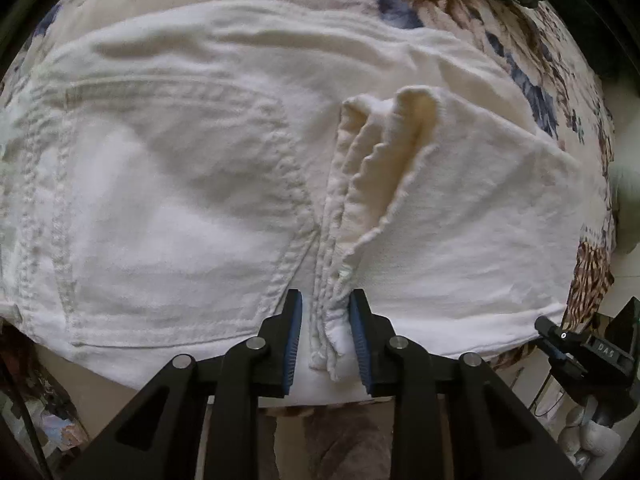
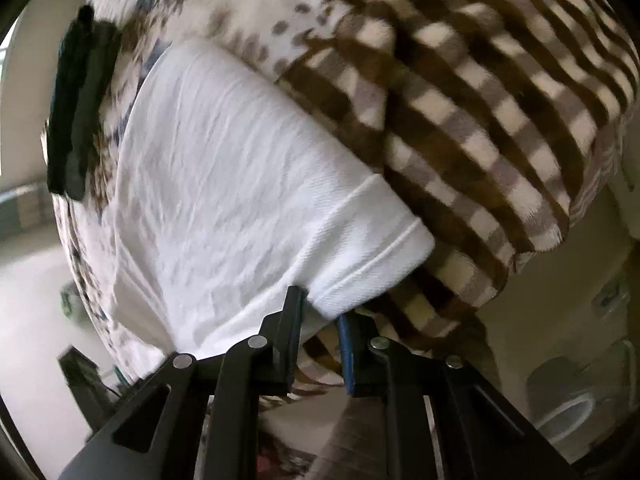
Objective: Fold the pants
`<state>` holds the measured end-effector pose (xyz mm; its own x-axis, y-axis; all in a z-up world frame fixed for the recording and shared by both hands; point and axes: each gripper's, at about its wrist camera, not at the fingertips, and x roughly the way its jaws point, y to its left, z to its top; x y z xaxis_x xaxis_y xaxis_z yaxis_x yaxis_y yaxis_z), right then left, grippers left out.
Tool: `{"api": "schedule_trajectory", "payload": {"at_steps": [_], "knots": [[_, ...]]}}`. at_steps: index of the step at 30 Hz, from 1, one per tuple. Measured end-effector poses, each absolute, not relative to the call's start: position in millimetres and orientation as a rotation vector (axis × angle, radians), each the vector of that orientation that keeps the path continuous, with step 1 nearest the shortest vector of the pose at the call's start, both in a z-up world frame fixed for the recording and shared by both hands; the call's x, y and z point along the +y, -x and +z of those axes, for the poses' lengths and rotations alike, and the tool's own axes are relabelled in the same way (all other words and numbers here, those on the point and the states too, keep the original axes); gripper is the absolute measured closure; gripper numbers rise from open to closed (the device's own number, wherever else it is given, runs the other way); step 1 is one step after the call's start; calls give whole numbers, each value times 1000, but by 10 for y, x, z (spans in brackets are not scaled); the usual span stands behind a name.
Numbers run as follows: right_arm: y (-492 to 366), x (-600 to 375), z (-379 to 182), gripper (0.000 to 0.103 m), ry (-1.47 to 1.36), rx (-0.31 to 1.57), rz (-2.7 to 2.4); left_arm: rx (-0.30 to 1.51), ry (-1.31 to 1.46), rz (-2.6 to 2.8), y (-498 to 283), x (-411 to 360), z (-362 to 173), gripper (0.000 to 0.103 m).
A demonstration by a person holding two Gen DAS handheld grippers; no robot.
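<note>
White pants [image 1: 192,184] lie flat on the patterned blanket [image 1: 520,80], long axis running sideways from the left gripper [image 1: 326,336], which pinches the bunched seam at their near edge. Beside the blanket's checked part, the right gripper [image 2: 320,336] grips the cuff [image 2: 368,248] corner, which points toward it.
</note>
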<state>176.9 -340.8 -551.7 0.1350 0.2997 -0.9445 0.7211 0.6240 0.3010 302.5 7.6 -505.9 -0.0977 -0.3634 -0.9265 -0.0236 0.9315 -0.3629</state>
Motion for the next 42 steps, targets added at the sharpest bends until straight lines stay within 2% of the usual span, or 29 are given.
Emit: {"api": "schedule_trajectory", "payload": {"at_steps": [2,4,5,6,7,8,9,12,15,17,21,23,25,30,38,42], "knots": [[-1844,-3377,-5434,78,-889,1479,-368,1634,328,-282,-3078,140,-4938,73],[-1952,-3267,-5322,66,-808,1507,-362,1577,349,-289,-3106,290,-4795,72],[-2011,-3191,-5245,51,-754,1516,-359,1536,371,-283,-3096,389,-4704,70],[-2074,-3086,-5152,40,-700,1516,-344,1509,392,-270,-3063,505,-4647,55],[-2094,-3012,-5082,36,-658,1515,-334,1494,426,-242,-3036,657,-4619,25],[-2176,-2880,-5002,33,-593,1514,-316,1484,458,-218,-2990,798,-4636,12],[-2252,-2767,-4955,32,-551,1512,-301,1460,501,-186,-2997,974,-4636,4],[-2469,-2473,-4889,30,-471,1497,-249,1371,625,-33,-2795,1405,-4643,4],[-2668,-2197,-4946,30,-441,1510,-199,1280,900,143,-2447,2032,-4828,4],[-2816,-2004,-5031,30,-427,1523,-172,1192,1175,248,-2149,2411,-5117,4],[-2984,-1691,-5190,30,-366,1558,-141,1104,1396,319,-1993,2610,-5606,6],[-3050,-1572,-5284,30,-356,1580,-126,1071,1415,317,-2061,2622,-5736,13],[-3051,-1505,-5339,30,-335,1593,-122,1054,1378,318,-2104,2662,-5677,34],[-3078,-1349,-5503,30,-318,1626,-124,1040,1224,314,-2084,2621,-5478,58],[-3091,-1223,-5611,29,-308,1662,-103,995,1028,325,-2112,2565,-5168,61],[-3096,-1194,-5674,30,-317,1674,-101,1035,1015,302,-2332,2552,-5466,59]]}}
